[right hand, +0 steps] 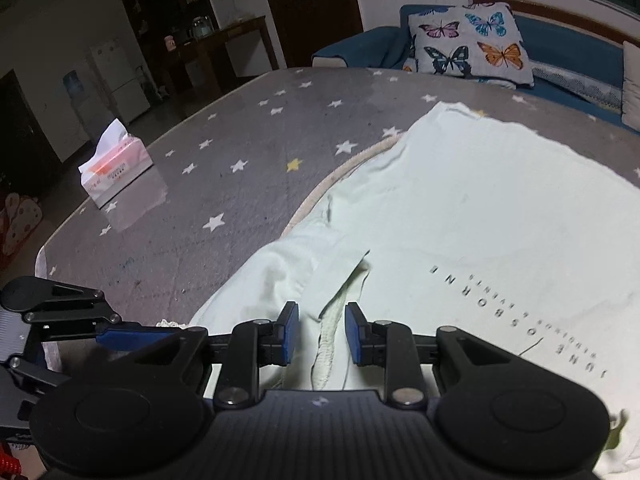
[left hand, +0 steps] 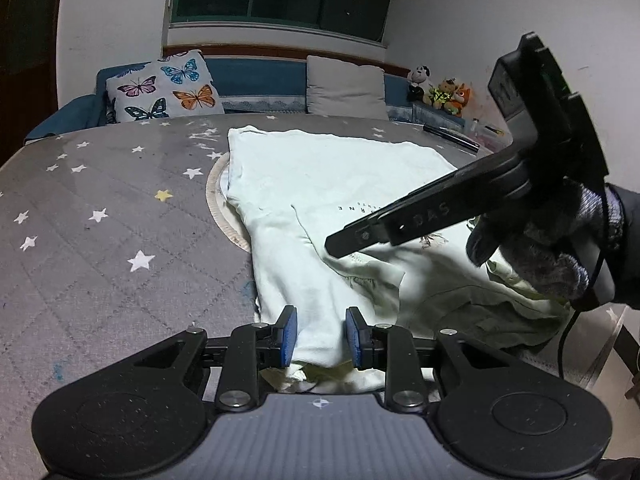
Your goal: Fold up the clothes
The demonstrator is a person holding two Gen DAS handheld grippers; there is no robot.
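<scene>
Lettering runs across the pale mint-green cotton T-shirt (right hand: 500,208) that lies spread on the grey star-printed quilted tabletop (left hand: 100,208): seen upside down from the right wrist camera, the larger dark line reads "JOHN OSBORNE", while the smaller line beneath it is too fine to make out. The left gripper (left hand: 320,338), with blue pads, has its fingers part-way apart with a bunched fold of the shirt's near edge filling the gap between them; whether the pads actually press the cloth cannot be told. The right gripper (right hand: 322,332) stands the same way, fingers part-way apart astride a ribbed, stitched edge of the shirt, grip likewise unclear. In the left view the black arm of the right gripper carries embossed letters that look like "DAS", and a hand in a grey knitted glove (left hand: 552,248) holds it. A white and orange tissue box (right hand: 116,168) bears printing too small to read. A butterfly-patterned cushion (left hand: 164,88) leans on a blue sofa (left hand: 256,76) behind the table.
</scene>
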